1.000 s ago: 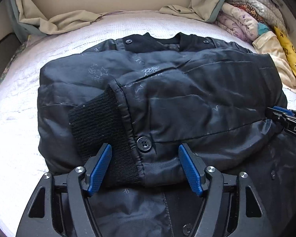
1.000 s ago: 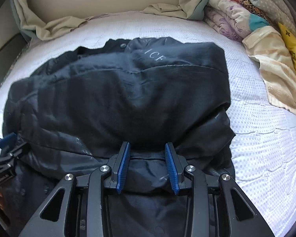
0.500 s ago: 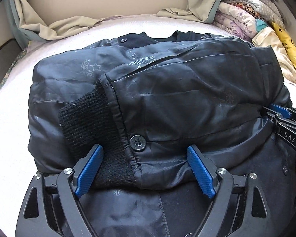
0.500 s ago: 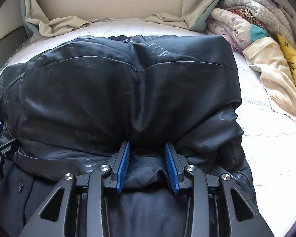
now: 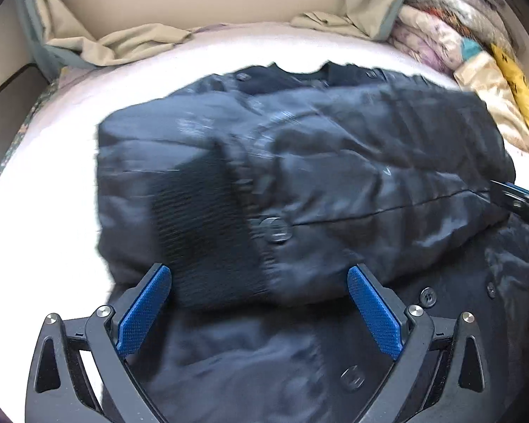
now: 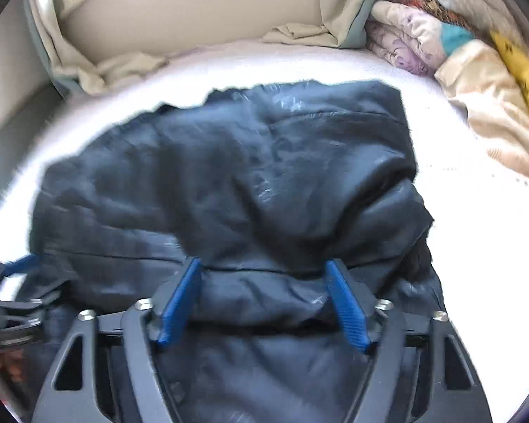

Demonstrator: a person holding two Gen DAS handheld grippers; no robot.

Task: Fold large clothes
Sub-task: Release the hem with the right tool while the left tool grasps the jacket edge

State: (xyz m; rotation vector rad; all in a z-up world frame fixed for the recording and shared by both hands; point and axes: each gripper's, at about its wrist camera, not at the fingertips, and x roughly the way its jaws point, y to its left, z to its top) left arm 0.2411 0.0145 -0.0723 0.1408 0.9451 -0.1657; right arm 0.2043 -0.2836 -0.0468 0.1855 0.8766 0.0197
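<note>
Lying half folded on the white bed (image 5: 46, 232), the black jacket (image 5: 335, 176) is getting folded, both the left gripper (image 5: 259, 312) and the right gripper (image 6: 264, 299) are sitting spread apart over it, probably needing to grab the near edge next.

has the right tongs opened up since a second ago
Yes. In the right wrist view the right tongs have spread: its blue pads, close together earlier on a pinch of the black jacket, now stand wide apart, with the fabric fold lying loose between them.

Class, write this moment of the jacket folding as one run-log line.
left gripper: open | right gripper: open | jacket: folded on bed, sleeve cuff on top
</note>
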